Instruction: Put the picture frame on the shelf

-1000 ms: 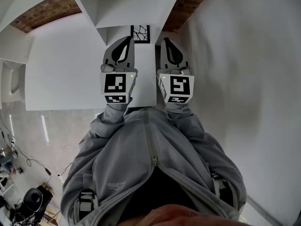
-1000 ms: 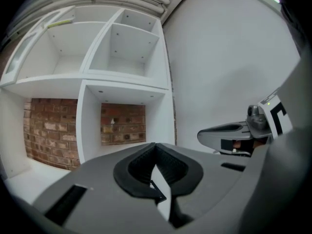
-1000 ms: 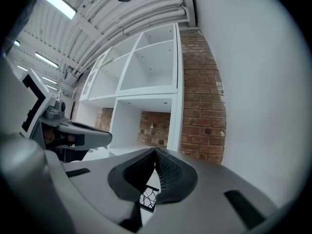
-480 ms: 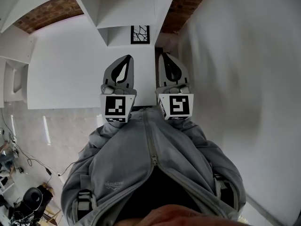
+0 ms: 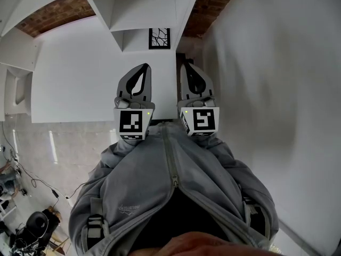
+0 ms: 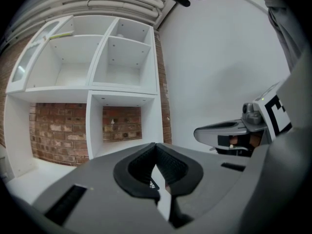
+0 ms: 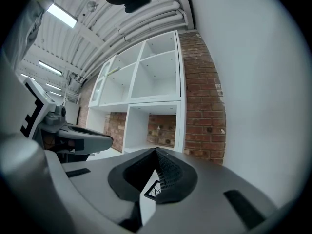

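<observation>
The picture frame [image 5: 159,38], black-edged with a cracked-line pattern, sits in a compartment of the white shelf [image 5: 139,16] at the upper centre of the frame. Below it and well apart from it, the left hand-held gripper [image 5: 142,68] and right hand-held gripper [image 5: 187,68] are side by side, each with its 2 jaws together. A grey zip jacket [image 5: 170,180] fills the bottom. A brick wall [image 5: 50,10] shows at upper left.

One picture frame [image 5: 159,38], one shelf [image 5: 139,16] (white), two tongs [image 5: 143,66] [image 5: 187,67]

No legible text or numbers
</observation>
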`<state>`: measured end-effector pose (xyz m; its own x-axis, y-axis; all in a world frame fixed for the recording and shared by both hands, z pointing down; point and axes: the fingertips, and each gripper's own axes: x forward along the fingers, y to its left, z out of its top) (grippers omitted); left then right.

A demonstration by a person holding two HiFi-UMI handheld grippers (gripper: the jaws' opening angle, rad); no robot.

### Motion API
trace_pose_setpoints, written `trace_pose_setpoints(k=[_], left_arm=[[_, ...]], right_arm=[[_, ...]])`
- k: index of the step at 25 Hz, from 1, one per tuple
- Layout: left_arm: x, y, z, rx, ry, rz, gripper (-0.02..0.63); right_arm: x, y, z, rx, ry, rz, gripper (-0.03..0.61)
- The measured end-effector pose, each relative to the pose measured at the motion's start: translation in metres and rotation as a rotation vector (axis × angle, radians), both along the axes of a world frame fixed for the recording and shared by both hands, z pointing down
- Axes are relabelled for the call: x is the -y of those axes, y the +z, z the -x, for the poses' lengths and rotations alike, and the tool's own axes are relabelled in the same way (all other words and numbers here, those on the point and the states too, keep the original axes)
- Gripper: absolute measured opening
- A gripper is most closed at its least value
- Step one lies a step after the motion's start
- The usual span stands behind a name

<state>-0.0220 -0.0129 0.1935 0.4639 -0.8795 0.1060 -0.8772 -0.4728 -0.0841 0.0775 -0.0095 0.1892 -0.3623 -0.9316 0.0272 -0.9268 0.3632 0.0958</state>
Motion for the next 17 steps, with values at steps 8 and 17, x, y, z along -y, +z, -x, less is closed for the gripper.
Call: trace_pose_setpoints(k=[8, 17], left_arm=[[0.003, 0.002, -0.006, -0.001, 0.02, -0.003, 0.007], [0.013, 0.003, -0.007, 0.005, 0.023, -0.005, 0.008]], right_arm=[[0.002, 0.001, 0.0, -0.012, -0.005, -0.002, 0.026], [0.013, 0.005, 0.001, -0.019, -0.014, -0.001, 0.028]])
